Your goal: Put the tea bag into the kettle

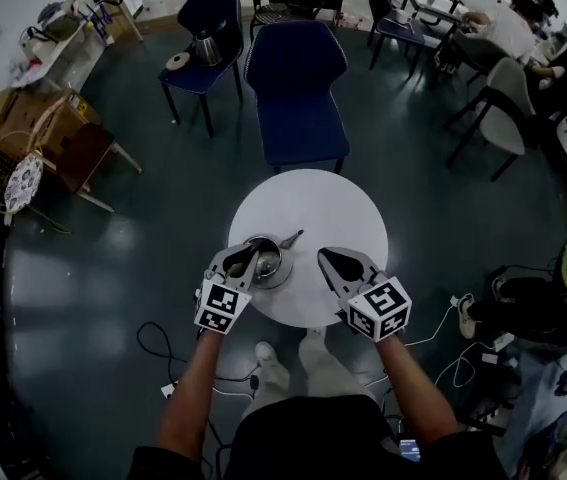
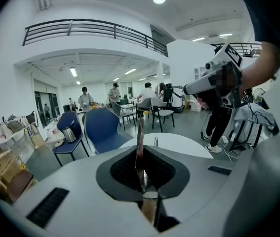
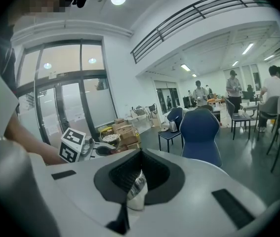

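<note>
A steel kettle [image 1: 271, 261] with its top open stands at the near left of the round white table [image 1: 313, 206], its spout pointing back right. My left gripper [image 1: 246, 259] hovers at the kettle's left rim, shut on a thin reddish tea bag [image 2: 140, 141] that stands edge-on between the jaws [image 2: 140, 168]. Right of the kettle and apart from it, my right gripper [image 1: 338, 261] is shut on a shiny silver piece [image 3: 137, 187] that looks like the kettle's lid. The kettle's inside is dark.
A blue chair [image 1: 296, 93] stands just behind the table. Another blue chair [image 1: 203, 38] at the back left carries a second kettle [image 1: 206, 48]. Cables [image 1: 163, 353] lie on the floor at the near left. Boxes and clutter [image 1: 33, 138] line the left wall.
</note>
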Demonstrator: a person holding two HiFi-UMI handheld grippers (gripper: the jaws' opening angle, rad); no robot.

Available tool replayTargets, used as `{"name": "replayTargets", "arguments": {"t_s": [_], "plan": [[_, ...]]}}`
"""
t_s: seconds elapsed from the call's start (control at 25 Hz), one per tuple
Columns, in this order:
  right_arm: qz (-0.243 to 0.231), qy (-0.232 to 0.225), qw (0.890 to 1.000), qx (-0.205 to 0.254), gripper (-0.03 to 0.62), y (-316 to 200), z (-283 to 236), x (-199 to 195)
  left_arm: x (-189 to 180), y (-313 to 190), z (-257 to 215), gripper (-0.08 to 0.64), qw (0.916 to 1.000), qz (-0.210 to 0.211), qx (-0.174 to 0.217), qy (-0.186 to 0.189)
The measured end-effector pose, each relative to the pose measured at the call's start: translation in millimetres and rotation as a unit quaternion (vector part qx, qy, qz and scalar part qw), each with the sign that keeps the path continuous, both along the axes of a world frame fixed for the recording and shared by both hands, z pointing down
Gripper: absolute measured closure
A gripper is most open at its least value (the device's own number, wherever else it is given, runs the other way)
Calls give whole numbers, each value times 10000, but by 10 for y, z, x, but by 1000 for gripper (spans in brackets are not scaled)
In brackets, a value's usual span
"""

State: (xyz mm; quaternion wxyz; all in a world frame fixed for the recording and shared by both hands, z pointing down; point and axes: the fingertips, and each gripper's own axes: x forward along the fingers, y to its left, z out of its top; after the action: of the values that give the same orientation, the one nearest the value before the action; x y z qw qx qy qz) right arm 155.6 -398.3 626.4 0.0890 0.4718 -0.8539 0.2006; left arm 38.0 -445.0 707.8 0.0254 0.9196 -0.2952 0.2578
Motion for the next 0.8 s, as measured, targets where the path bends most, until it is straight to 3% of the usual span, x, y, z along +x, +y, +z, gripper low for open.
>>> {"name": "replayTargets", "arguments": {"t_s": [0.6, 0.8], "plan": [[38, -34, 9996, -275, 575, -43, 308, 75, 109, -45, 394, 525, 9990, 154, -186, -377], [44, -45, 9995, -318, 575, -39, 384, 74, 106, -36, 423, 525, 9992, 159, -164, -319]]}}
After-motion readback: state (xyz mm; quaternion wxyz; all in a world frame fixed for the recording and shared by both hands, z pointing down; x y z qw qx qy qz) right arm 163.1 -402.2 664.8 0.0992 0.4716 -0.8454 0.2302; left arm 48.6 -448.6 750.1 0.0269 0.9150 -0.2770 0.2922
